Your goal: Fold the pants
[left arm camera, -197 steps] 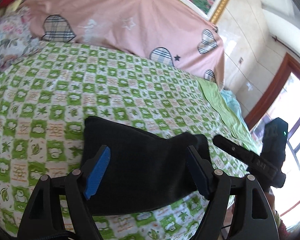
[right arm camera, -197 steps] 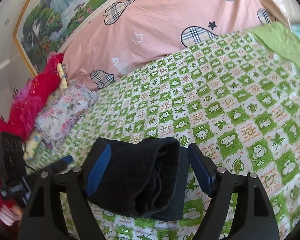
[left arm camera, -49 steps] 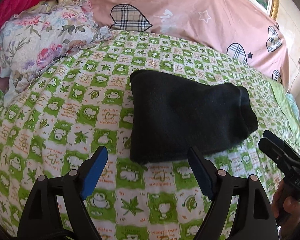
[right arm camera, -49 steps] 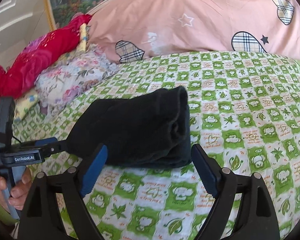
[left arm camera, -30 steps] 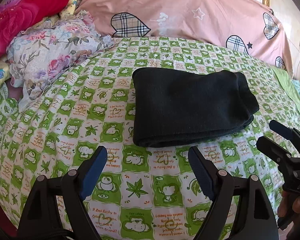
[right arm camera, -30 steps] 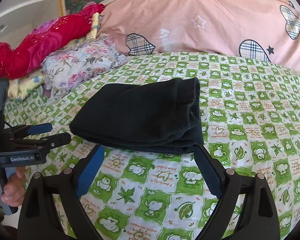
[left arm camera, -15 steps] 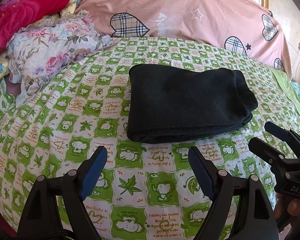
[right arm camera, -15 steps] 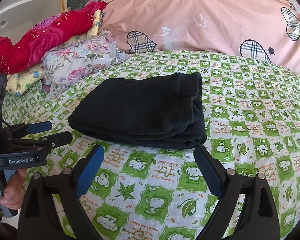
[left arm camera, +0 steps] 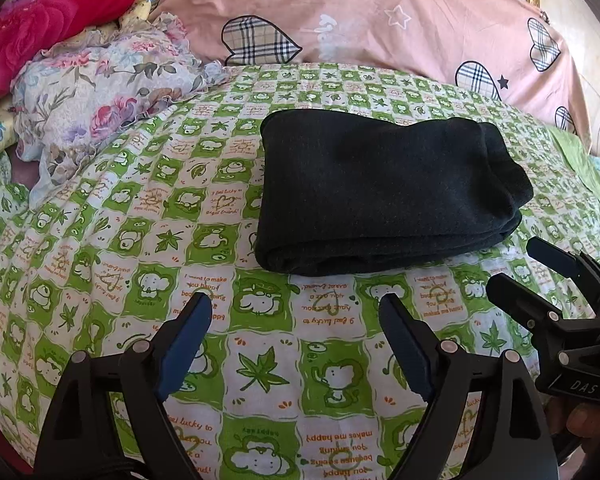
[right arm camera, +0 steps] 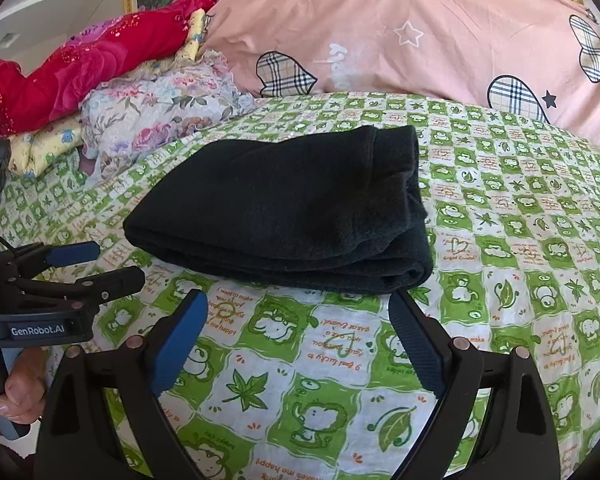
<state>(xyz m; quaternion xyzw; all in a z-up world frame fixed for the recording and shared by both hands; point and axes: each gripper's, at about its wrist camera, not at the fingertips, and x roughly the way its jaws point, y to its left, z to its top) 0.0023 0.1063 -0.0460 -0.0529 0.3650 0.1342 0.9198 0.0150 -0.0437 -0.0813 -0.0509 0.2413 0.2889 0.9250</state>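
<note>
Pants [left arm camera: 384,196] lie folded in a thick black bundle on the green checked bed sheet [left arm camera: 260,364]. The left claw [left arm camera: 296,312] and right claw [right arm camera: 298,312] hover just short of them, both spread wide and empty.

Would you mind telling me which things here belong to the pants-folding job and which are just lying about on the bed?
Part of the job:
- black pants, folded on the green checked sheet
- left hand-held gripper, open
- right hand-held gripper, open

Just lying about:
- pink quilt
- floral cloth
- red blanket
</note>
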